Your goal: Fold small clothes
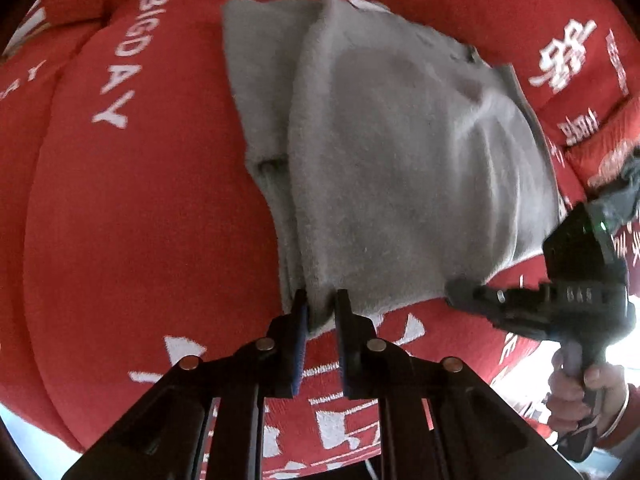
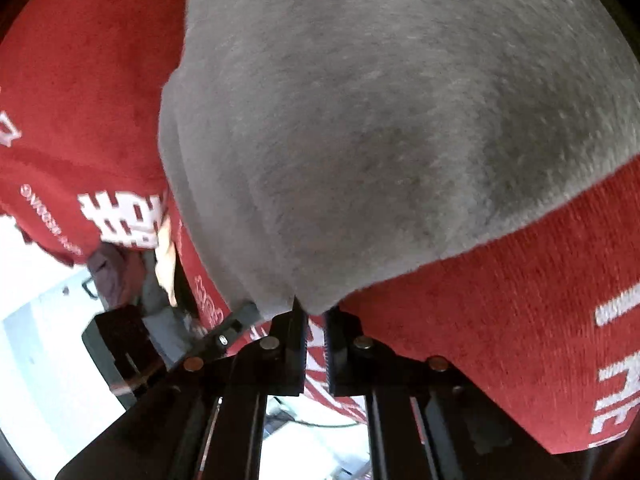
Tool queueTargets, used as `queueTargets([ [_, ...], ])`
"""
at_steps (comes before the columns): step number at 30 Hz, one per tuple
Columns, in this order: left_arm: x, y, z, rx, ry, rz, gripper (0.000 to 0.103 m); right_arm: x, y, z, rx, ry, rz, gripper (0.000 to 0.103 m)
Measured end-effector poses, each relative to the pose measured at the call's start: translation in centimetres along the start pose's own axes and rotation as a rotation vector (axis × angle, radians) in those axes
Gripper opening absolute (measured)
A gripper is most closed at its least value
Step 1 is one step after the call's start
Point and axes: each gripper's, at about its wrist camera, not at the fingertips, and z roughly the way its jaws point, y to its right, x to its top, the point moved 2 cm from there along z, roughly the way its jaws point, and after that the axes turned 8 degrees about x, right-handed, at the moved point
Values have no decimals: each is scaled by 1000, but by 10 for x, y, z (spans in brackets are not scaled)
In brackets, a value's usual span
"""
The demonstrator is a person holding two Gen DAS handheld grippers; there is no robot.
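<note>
A grey fleece garment lies partly folded on a red cover with white lettering. My left gripper has its two fingers on either side of the garment's near left corner, with cloth between them. My right gripper shows at the right of the left wrist view, at the garment's near right corner. In the right wrist view the garment fills most of the frame, and my right gripper pinches its near edge between narrowly spaced fingers.
The red cover drapes over rounded cushions and falls off at the near edge. A dark cloth lies at the far right. A pale floor and the other gripper's body show at lower left.
</note>
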Motion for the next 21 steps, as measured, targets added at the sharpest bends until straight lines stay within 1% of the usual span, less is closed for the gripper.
queueTargets([
  [1,1,0,-3,13,-1,-5,14,-1,-4,-2,-11,-20,-23,8],
  [2,1,0,-7,19,-4,-3,14,-2,-10,-8,-43,-41,-59,9],
  [3,2,2,-11,20,-5,3,14,-2,-14,-15,-66,-45,-82,12],
  [4,4,4,-16,19,-1,6,14,-1,-20,-25,-80,-39,-106,14],
  [5,7,8,-22,20,10,8,14,1,-26,-38,-79,-24,-123,16],
  [7,17,15,-33,14,48,16,14,13,-44,-74,-43,28,-167,22],
  [8,22,20,-40,13,73,21,15,22,-53,-93,-38,62,-196,34],
  [9,27,24,-46,12,94,21,15,30,-61,-105,-52,92,-221,46],
  [10,35,28,-50,14,117,20,15,42,-69,-124,-87,142,-261,49],
  [11,41,31,-53,18,132,19,15,58,-76,-143,-131,193,-304,49],
  [12,52,36,-54,23,149,15,19,68,-80,-152,-169,221,-323,49],
  [13,59,39,-56,32,165,12,47,85,-84,-163,-236,261,-340,49],
  [14,69,40,-58,55,190,7,71,100,-89,-170,-281,298,-351,49],
  [15,79,41,-61,79,230,5,71,109,-91,-173,-306,320,-354,49],
  [16,87,46,-62,88,255,13,71,123,-92,-178,-349,345,-363,49],
  [18,108,54,-57,100,262,16,71,141,-99,-177,-405,364,-383,47],
  [20,125,59,-47,137,269,9,71,157,-103,-174,-477,381,-419,47],
  [21,133,60,-42,156,272,6,71,167,-98,-179,-520,386,-459,47],
])
